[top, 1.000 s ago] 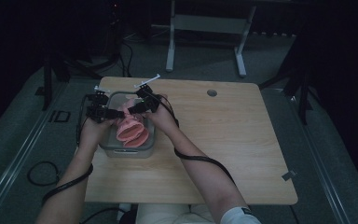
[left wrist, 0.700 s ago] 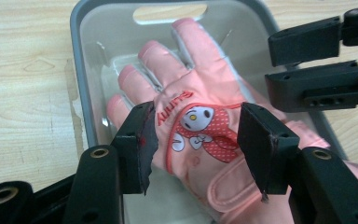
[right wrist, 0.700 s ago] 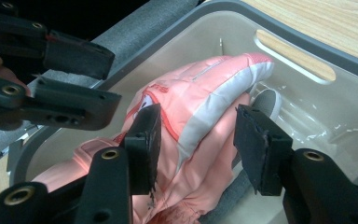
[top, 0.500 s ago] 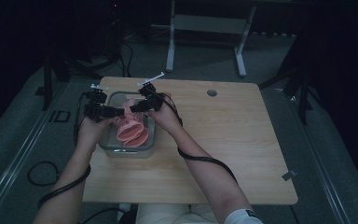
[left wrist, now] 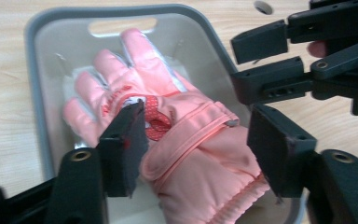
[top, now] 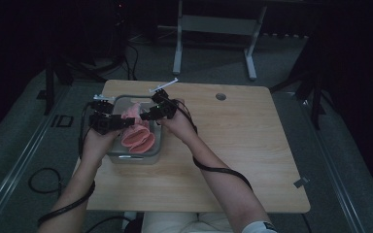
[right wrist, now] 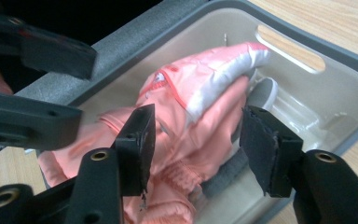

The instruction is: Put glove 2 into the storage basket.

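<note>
Dim room, wooden tabletop (top: 233,160). Left gripper (top: 119,122): fingers just been opening, apart, pink glove (left wrist: 177,135) below them in grey bin (top: 121,158), unpinched. Right gripper (top: 148,115): fingers likewise opening, apart above glove. Judgement: lift both clear straight up, avoid snagging cuff.

The pink glove (left wrist: 177,126) carries red lettering across the back of its fingers, but it is too blurred to read. A red patterned patch sits beside that lettering, with no legible word on it.
</note>
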A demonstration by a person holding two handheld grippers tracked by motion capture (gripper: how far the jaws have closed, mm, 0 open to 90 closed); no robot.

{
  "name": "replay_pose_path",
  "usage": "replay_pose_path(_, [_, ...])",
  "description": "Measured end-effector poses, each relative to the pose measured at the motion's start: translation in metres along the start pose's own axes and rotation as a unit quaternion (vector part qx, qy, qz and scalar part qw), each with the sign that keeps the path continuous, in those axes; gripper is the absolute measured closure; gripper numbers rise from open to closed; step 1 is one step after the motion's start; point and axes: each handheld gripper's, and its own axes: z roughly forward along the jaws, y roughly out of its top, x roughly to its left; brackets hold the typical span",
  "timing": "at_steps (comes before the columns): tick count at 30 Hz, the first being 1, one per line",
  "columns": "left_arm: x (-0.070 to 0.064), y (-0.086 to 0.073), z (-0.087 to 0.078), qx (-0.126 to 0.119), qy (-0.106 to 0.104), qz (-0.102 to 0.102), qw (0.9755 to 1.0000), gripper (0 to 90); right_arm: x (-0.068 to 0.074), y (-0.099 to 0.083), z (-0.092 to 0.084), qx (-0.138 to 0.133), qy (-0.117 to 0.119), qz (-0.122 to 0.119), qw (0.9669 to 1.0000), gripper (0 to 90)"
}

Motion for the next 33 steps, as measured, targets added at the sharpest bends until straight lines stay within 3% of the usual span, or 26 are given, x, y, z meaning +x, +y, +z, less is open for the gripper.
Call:
replay_pose_path(4, [-0.007,0.000,-0.003,-0.006,-0.018,0.007,0.9998,18.6,-0.002,-0.002,-0.003,0.002,-0.001,-0.001,1.0000,36.7])
replay_pose_path(7, [-0.014,-0.001,-0.004,-0.019,-0.018,0.017,0.9995,12.6,-0.004,-0.005,-0.009,-0.002,0.005,-0.004,1.0000,29.6])
replay_pose_path(11, [-0.025,-0.002,-0.003,-0.028,0.000,0.027,0.9993,2.1,-0.008,-0.009,-0.015,0.000,0.023,-0.005,0.9997,25.1])
replay_pose_path(18, [-0.041,-0.006,-0.002,-0.035,-0.016,0.042,0.9984,0.0,-0.012,-0.015,-0.026,-0.006,0.017,-0.013,0.9998,17.0])
replay_pose_path(23, [-0.055,-0.010,0.001,-0.036,-0.031,0.058,0.9972,0.0,-0.016,-0.021,-0.036,-0.010,0.004,-0.017,0.9998,15.7])
replay_pose_path(33, [-0.079,-0.016,0.004,-0.041,-0.040,0.093,0.9941,0.0,-0.022,-0.036,-0.050,-0.018,-0.012,-0.030,0.9993,14.5])
